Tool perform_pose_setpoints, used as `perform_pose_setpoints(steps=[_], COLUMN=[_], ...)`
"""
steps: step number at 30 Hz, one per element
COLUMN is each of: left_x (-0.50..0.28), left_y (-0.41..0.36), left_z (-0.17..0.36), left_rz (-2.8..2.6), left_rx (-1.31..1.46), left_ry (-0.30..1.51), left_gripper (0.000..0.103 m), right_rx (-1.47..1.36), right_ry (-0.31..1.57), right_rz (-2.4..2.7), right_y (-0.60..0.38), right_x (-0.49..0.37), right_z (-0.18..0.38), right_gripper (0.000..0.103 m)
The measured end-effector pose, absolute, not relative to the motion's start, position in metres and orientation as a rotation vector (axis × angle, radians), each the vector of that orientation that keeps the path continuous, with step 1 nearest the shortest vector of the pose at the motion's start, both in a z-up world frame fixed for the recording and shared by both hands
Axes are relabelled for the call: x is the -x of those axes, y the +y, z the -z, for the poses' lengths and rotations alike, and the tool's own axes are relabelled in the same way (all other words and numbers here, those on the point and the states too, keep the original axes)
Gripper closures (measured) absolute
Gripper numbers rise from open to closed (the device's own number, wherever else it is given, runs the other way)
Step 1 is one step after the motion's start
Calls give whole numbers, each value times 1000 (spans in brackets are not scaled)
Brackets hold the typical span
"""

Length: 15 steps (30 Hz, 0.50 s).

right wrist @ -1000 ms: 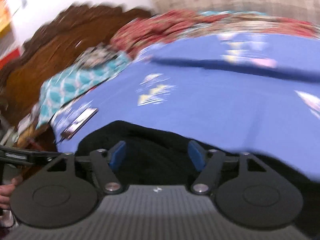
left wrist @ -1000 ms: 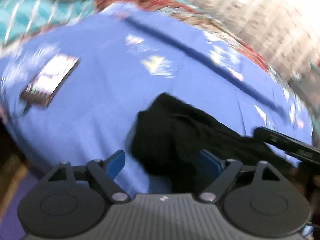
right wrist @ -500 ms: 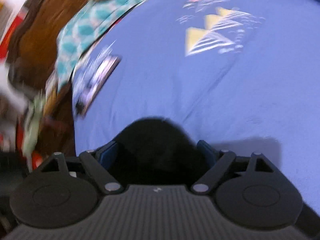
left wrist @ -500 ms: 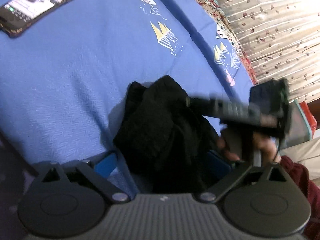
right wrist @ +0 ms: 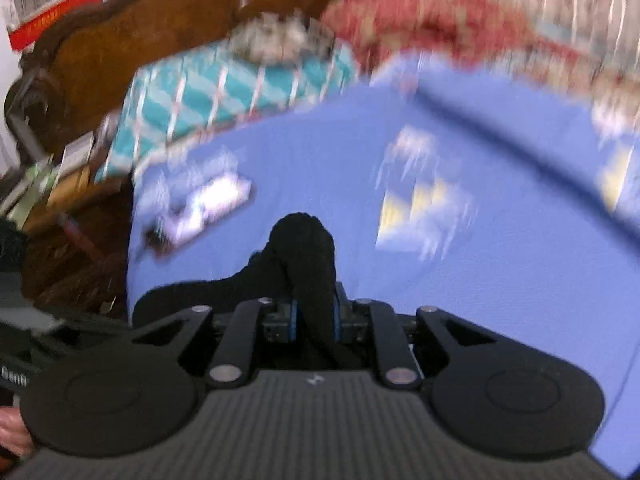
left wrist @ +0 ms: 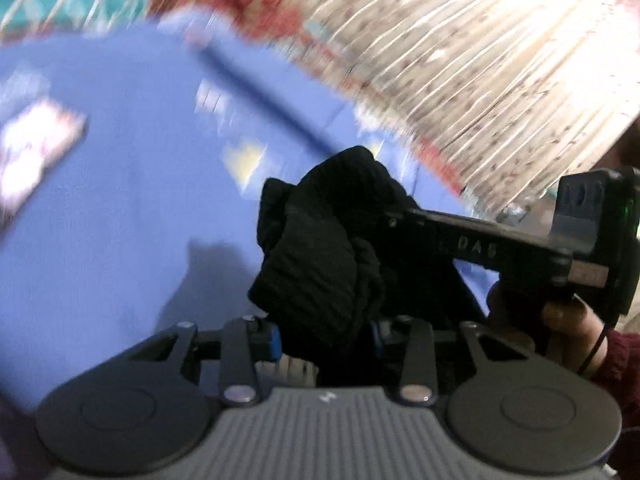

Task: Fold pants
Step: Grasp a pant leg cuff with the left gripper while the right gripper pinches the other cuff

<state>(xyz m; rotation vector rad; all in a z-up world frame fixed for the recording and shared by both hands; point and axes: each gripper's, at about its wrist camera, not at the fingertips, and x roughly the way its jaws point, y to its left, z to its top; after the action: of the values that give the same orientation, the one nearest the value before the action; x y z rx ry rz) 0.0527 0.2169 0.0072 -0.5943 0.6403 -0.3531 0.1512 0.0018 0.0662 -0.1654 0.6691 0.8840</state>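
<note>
Both grippers just closed, left gripper (left wrist: 326,334) and right gripper (right wrist: 314,318) pinching bunched black pants (left wrist: 320,248), long axis seemingly unreadable

You are working in a bedroom at home. In front of you lies a bed under a blue printed sheet (right wrist: 460,280), with a carved wooden headboard (right wrist: 132,52) behind it, a teal patterned pillow (right wrist: 224,92) and a red floral cover (right wrist: 432,16) piled at its head, and a pleated curtain (left wrist: 480,60) alongside.
</note>
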Motion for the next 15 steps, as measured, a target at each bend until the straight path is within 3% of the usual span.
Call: perform_pose_setpoints(steps=[5,10,13,15], left_x=[-100,-139,-152,-146], left_y=[233,252,257,260], left_z=[-34,5,48,58], left_rz=[274,178,105,105], left_rx=[559,587,572,574], left_ry=[523,644,802,801], left_gripper=[79,80,79,77], right_rx=[114,156,171,142], right_ry=[489,560,703,750], right_rz=[-839,-785,-712,-664], right_y=[6,40,56,53], right_x=[-186,-228,-249,-251], right_z=[-104,-57,-8,7], right_gripper=[86,83,63,52])
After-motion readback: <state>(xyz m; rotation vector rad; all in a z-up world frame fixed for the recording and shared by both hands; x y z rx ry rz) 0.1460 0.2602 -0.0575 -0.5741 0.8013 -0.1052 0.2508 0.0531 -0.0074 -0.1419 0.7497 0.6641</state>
